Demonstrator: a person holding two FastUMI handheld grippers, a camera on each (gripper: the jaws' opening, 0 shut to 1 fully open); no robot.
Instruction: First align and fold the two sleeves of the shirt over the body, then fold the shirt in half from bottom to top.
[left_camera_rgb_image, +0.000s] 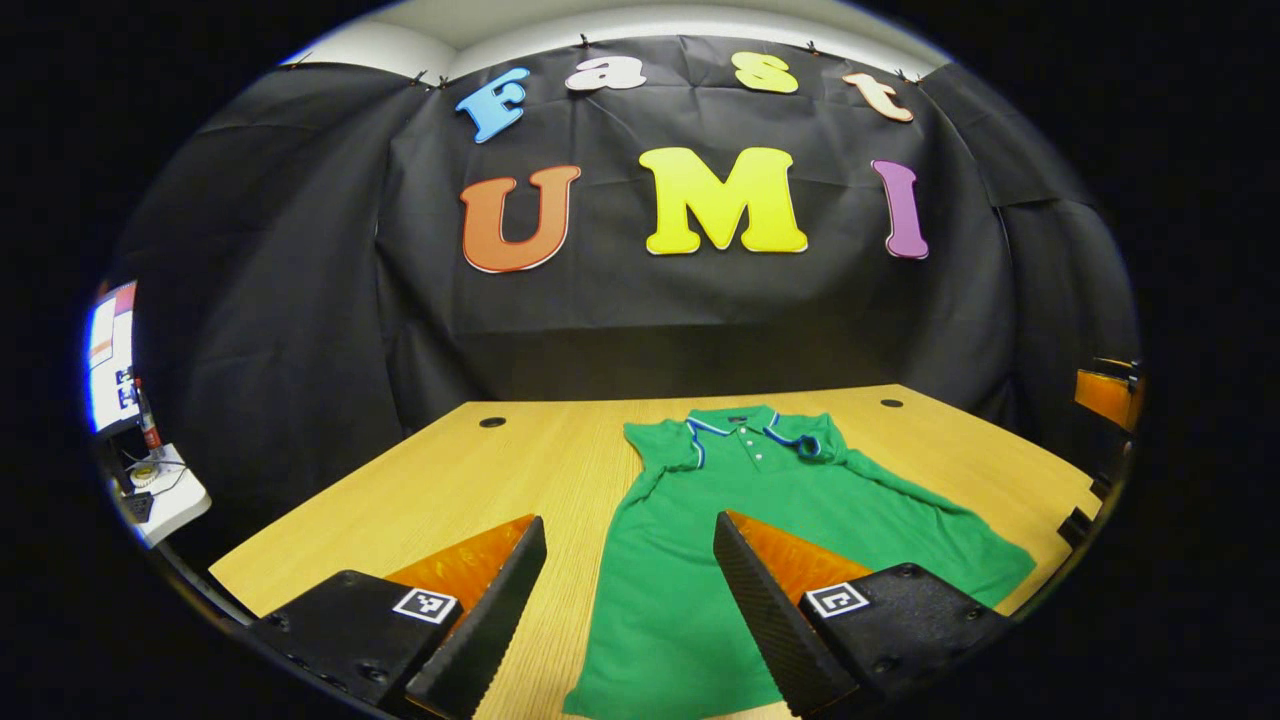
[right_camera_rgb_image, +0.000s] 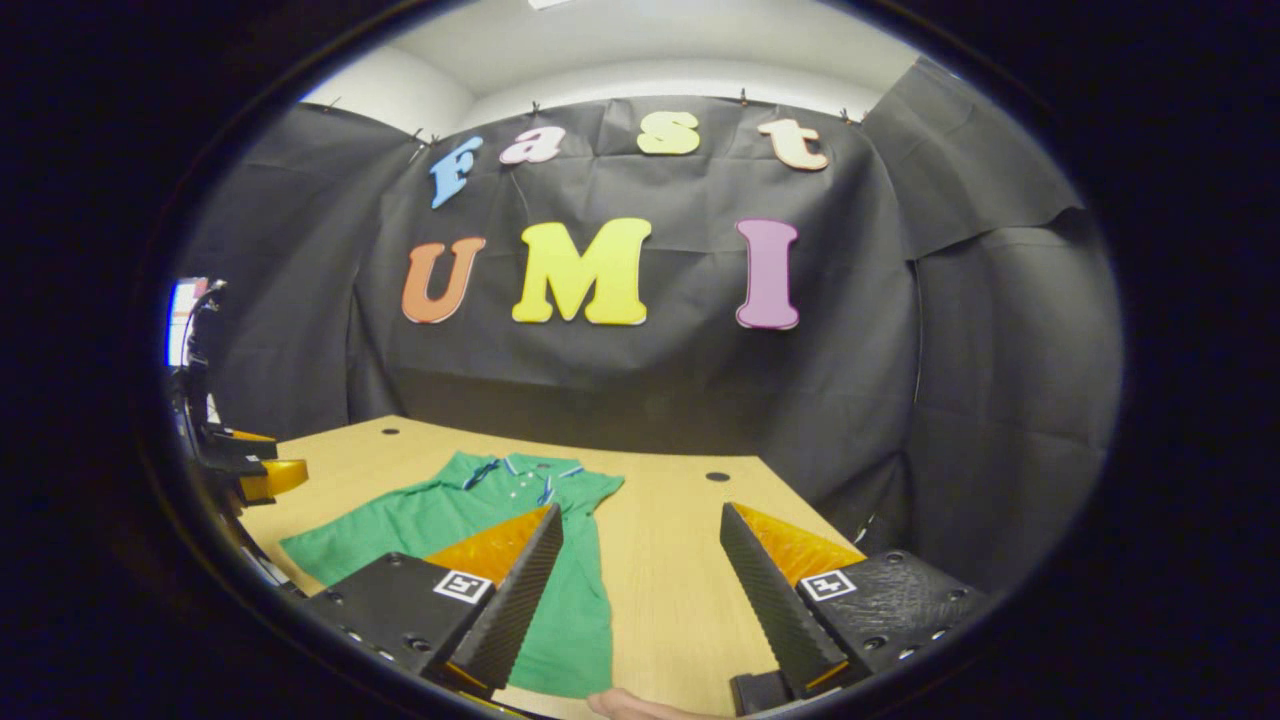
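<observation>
While both tools (left_camera_rgb_image: 630, 600) (right_camera_rgb_image: 640, 590) gape empty, shirt (left_camera_rgb_image: 740, 520) apparently flat, bare table (left_camera_rgb_image: 470, 480) beside.

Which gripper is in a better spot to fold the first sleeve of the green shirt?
Probably the left. The left gripper has its open jaws around the shirt edge, with cloth right between them. The right gripper has its open jaws over mostly bare table, with the shirt off to one side.

both views above near edge | face wall | share shirt (left_camera_rgb_image: 760, 530) (right_camera_rgb_image: 480, 540)
</observation>
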